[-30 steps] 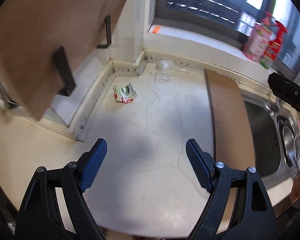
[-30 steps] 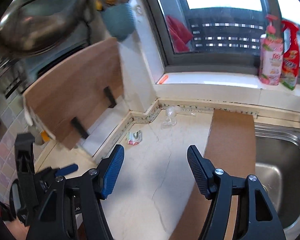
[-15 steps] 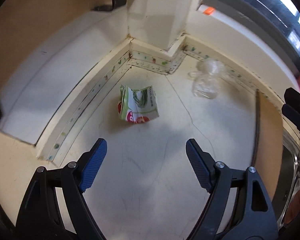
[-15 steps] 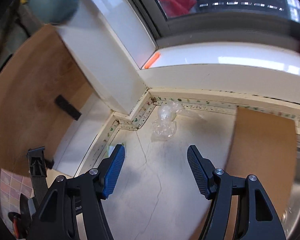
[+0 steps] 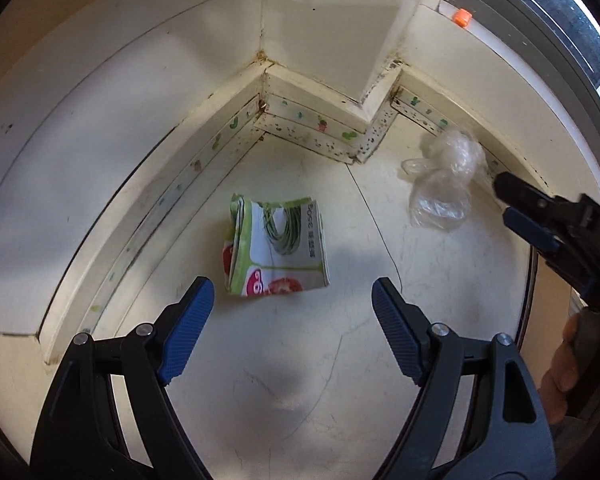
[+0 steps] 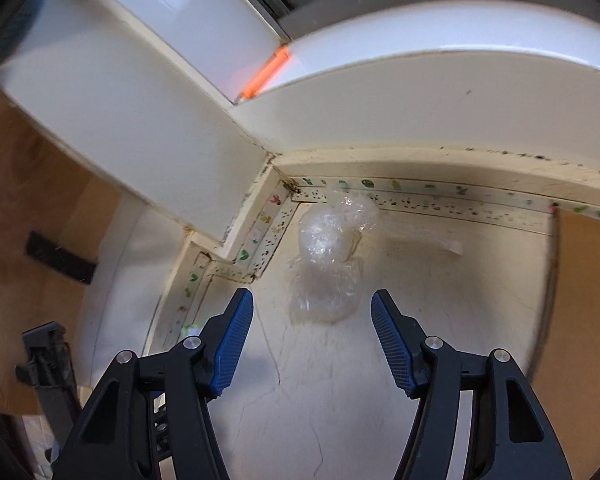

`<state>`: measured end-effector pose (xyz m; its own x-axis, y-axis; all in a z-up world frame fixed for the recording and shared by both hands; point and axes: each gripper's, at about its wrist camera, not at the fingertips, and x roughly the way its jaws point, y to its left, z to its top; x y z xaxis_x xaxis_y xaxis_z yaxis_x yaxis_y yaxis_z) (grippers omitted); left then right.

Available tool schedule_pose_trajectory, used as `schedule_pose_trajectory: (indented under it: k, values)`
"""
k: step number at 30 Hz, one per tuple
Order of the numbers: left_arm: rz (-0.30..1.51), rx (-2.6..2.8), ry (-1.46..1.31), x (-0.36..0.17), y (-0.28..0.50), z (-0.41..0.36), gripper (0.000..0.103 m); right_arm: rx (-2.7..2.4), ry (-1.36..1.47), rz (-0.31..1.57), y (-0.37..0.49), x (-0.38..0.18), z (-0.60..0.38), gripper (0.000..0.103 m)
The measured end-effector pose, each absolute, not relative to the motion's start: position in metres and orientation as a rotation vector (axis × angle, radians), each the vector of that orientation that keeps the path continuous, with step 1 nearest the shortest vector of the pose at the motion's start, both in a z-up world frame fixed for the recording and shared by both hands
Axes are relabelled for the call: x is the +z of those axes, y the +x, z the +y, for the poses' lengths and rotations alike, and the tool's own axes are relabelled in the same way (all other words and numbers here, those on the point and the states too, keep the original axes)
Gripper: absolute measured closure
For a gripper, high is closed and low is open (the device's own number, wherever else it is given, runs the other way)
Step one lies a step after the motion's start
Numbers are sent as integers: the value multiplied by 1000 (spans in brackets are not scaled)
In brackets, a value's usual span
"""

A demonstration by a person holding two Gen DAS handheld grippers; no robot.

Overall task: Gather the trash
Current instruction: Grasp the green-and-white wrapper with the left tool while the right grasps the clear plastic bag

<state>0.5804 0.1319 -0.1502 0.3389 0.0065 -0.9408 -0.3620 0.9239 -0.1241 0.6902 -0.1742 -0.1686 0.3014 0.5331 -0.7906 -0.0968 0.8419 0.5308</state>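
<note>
A crumpled green, white and red food wrapper (image 5: 276, 250) lies flat on the pale countertop (image 5: 284, 380) near the wall corner. My left gripper (image 5: 292, 296) hangs open just short of it, nothing between its blue pads. A clear crumpled plastic bag (image 6: 328, 264) (image 5: 444, 178) sits further right against the backsplash. My right gripper (image 6: 312, 308) is open just in front of the bag, its jaws closing, the pads clear of the plastic. In the left wrist view the right gripper (image 5: 516, 204) reaches in from the right beside the bag.
A backsplash with a patterned sealing strip (image 5: 312, 128) wraps a jutting wall corner behind both pieces. An orange object (image 6: 266, 72) lies on the window sill. A brown board (image 6: 580, 300) lies to the right, a wooden board with black handles (image 6: 56, 256) at left.
Both grippers dropped toward the counter corner; wrapper and bag now loom larger. The right gripper's jaws have narrowed a little. The right gripper now shows close to the bag in the left view.
</note>
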Motion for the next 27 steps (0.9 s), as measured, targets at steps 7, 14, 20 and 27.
schedule_pose_trajectory:
  k: [7,14,20,27]
  values:
    - [1222,268,-328,-159,597,136,24,401,388,1240,710,-196,-151,46]
    - [1219,289,-341,-167,613,136,24,401,339,1273,717,-212,-131,71]
    - [1203,325,-397,-174,616,141,42,405,295,1259,714,-218,-124,98]
    - [1198,340,-426,-181,617,137,68,415,305,1237,705,-219,-132,102]
